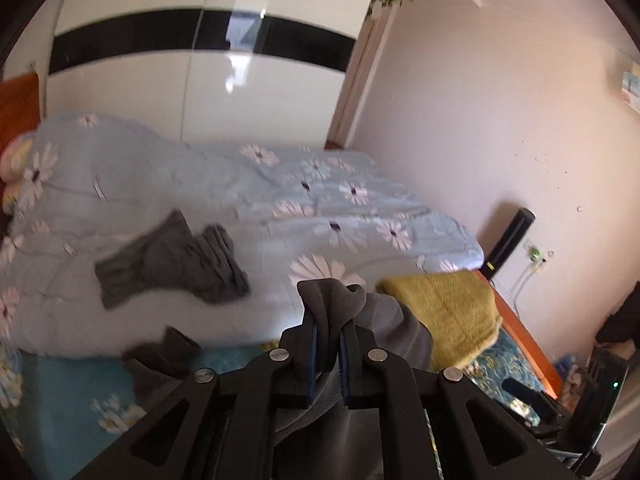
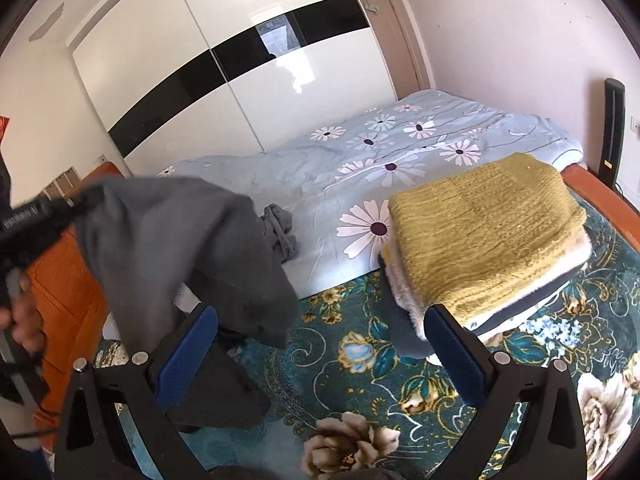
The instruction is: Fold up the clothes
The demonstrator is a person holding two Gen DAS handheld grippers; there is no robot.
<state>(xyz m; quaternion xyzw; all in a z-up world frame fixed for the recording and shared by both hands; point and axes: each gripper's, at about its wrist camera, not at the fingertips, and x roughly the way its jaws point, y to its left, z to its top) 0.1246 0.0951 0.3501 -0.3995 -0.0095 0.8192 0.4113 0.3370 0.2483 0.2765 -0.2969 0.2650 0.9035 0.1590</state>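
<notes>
The left gripper (image 1: 328,336) is clamped on a bunch of the grey garment (image 2: 192,248), which hangs from it at the left of the right wrist view and drapes down to the teal sheet (image 2: 360,364) at lower centre. The right gripper (image 2: 320,352) stands wide apart with nothing between its blue pads (image 2: 186,354), just below and right of the hanging cloth. A folded stack (image 2: 484,236) with a yellow knit on top sits at right of that view. Another dark piece (image 1: 168,260) lies crumpled on the floral quilt (image 1: 280,200) at centre left of the left wrist view.

The step in hand looks like getting the grey garment spread for a fold. To do it well, the free gripper should take a matching edge or corner, not a wad, so the cloth hangs flat between the two. The left grip looks bunched rather than on a clean edge, though motion blur makes that hard to judge; a re-grip nearer a seam may help. Lay it on open sheet, clear of the stack.
</notes>
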